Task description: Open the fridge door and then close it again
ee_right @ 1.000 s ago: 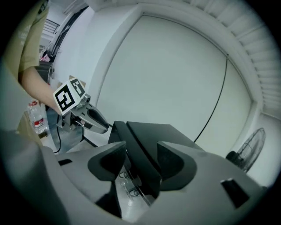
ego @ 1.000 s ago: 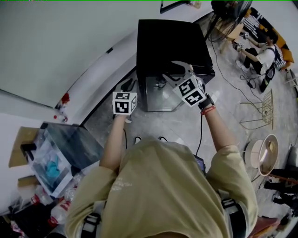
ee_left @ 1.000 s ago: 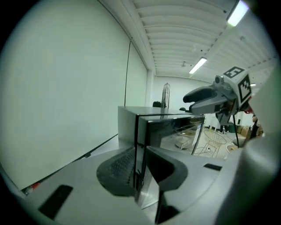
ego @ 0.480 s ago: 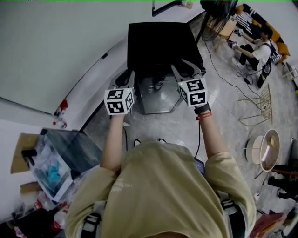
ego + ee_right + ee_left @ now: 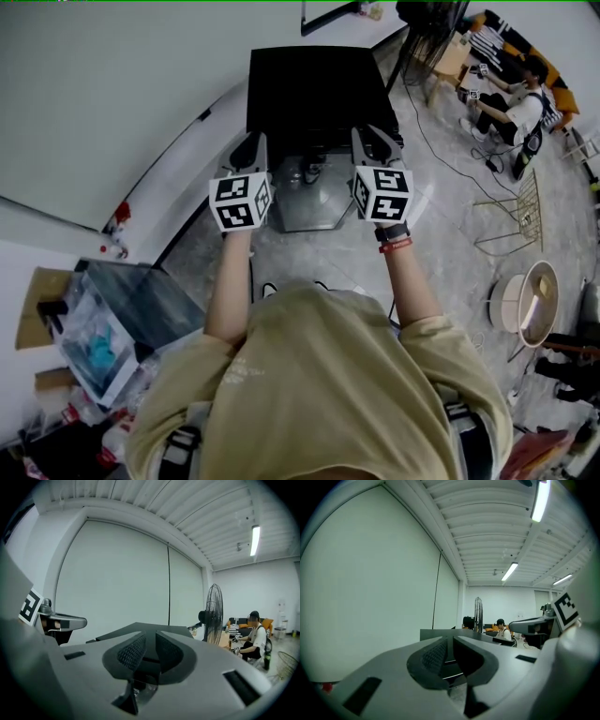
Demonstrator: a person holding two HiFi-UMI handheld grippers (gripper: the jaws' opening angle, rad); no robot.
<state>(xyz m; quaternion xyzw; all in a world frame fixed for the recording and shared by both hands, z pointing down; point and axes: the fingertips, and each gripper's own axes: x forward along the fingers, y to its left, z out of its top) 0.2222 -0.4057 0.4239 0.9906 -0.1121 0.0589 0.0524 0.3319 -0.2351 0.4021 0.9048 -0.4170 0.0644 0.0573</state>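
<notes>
The fridge (image 5: 314,89), a black cabinet with a pale reflective front, stands on the floor against the white wall (image 5: 112,94), directly ahead of the person; whether its door is fully shut cannot be told from these views. Both grippers are held level, side by side and well apart, above the fridge's front edge, touching nothing. The left gripper (image 5: 251,142) is released: its jaws have just been closing and stand nearly together with a slim gap, nothing between them. The right gripper (image 5: 375,139) is likewise released: its jaws have just been closing, a narrow gap remains, and no object sits in it. Each gripper carries 1 marker cube toward the wrist. To the right of the fridge stands a pedestal fan (image 5: 213,613), and beyond it a seated person (image 5: 525,103). A clear-topped box (image 5: 122,300) lies at the person's left.
</notes>
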